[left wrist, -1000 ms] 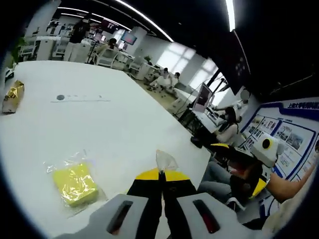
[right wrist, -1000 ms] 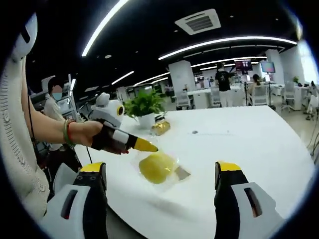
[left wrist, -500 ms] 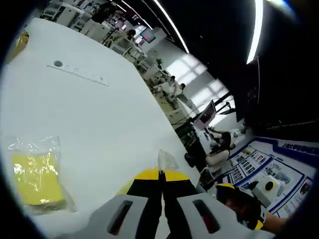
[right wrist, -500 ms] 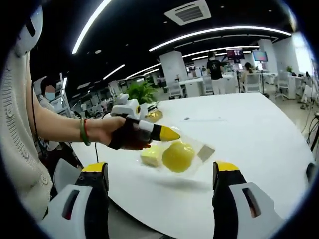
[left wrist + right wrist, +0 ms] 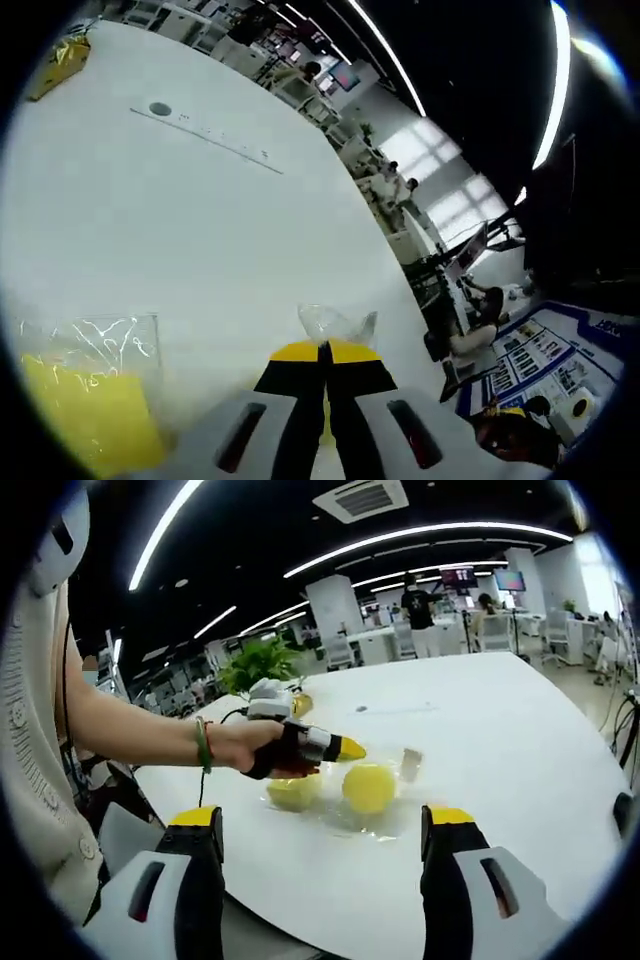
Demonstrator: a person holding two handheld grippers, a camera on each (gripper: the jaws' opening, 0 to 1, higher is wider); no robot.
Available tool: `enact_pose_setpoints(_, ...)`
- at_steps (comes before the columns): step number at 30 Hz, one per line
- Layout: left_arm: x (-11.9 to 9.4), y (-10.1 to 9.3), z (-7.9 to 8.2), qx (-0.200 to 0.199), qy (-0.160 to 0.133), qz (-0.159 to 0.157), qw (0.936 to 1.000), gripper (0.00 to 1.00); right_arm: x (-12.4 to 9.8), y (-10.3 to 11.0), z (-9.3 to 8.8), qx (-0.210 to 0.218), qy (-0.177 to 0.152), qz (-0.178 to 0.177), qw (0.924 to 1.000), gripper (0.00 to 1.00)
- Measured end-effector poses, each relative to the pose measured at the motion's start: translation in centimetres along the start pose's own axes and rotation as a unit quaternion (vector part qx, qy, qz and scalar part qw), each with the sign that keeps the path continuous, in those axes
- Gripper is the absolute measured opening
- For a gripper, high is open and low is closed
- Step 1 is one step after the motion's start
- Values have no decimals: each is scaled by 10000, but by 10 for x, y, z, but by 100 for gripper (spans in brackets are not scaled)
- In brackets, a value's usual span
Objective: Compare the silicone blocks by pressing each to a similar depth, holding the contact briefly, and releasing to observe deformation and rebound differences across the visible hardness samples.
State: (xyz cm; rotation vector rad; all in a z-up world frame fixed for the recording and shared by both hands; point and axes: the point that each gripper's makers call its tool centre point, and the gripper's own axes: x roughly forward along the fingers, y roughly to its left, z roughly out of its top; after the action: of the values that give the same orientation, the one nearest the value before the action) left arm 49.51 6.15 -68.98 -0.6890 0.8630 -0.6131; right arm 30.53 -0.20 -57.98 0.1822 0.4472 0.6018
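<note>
My left gripper (image 5: 324, 347) is shut on the edge of a clear plastic bag (image 5: 334, 323). In the right gripper view that left gripper (image 5: 350, 748), held by a gloved hand, pinches the bag above a round yellow silicone block (image 5: 368, 785), which is down at the white table (image 5: 500, 730). A second yellow block (image 5: 290, 792) lies in its own bag just left of it; in the left gripper view this second yellow block (image 5: 80, 412) sits at the lower left. My right gripper (image 5: 325, 825) stands open near the table's edge, with nothing between its jaws.
A gold-wrapped item (image 5: 60, 55) and a thin printed strip with a dark dot (image 5: 160, 108) lie far across the table. A potted plant (image 5: 262, 660) stands at the far edge. Desks and people fill the room behind.
The left gripper has carried the bag with the round block down from the air to the table, beside the other block. Both cameras have shifted.
</note>
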Motion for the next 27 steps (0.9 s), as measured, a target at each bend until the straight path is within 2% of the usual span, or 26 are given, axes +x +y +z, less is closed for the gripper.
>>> enact_pose_setpoints(1, 4, 6, -1, 76, -1, 135, 9999, 0, 1, -1, 0, 14, -3, -12, 10000, 75)
enact_pose_setpoints(4, 11, 11, -2, -37, 13, 157, 9999, 0, 2, -4, -1, 19, 25, -55, 10000, 74)
enact_pose_setpoints(8, 20, 22, -2, 195, 120, 339, 9992, 0, 4, -7, -3, 82, 47, -100, 9999, 73)
enact_pose_setpoints(10, 20, 36, -6, 366, 280, 633, 9969, 0, 6, -8, -3, 97, 54, -110, 9999, 73)
enact_pose_setpoints(13, 22, 37, -5, 250, 257, 537, 9979, 0, 9, -9, -3, 92, 57, -126, 9999, 72)
enact_pose_setpoints(20, 23, 36, -2, 423, 243, 492, 9976, 0, 16, -6, -4, 92, 119, -59, 9999, 71)
enact_pose_setpoints(22, 21, 35, -1, 747, 261, 399, 9961, 4, 18, -4, -4, 79, 113, -34, 9999, 71)
enact_pose_setpoints(27, 10, 32, 0, 1266, 346, 425, 9904, 12, 19, 1, -6, 44, 145, 0, 9999, 72)
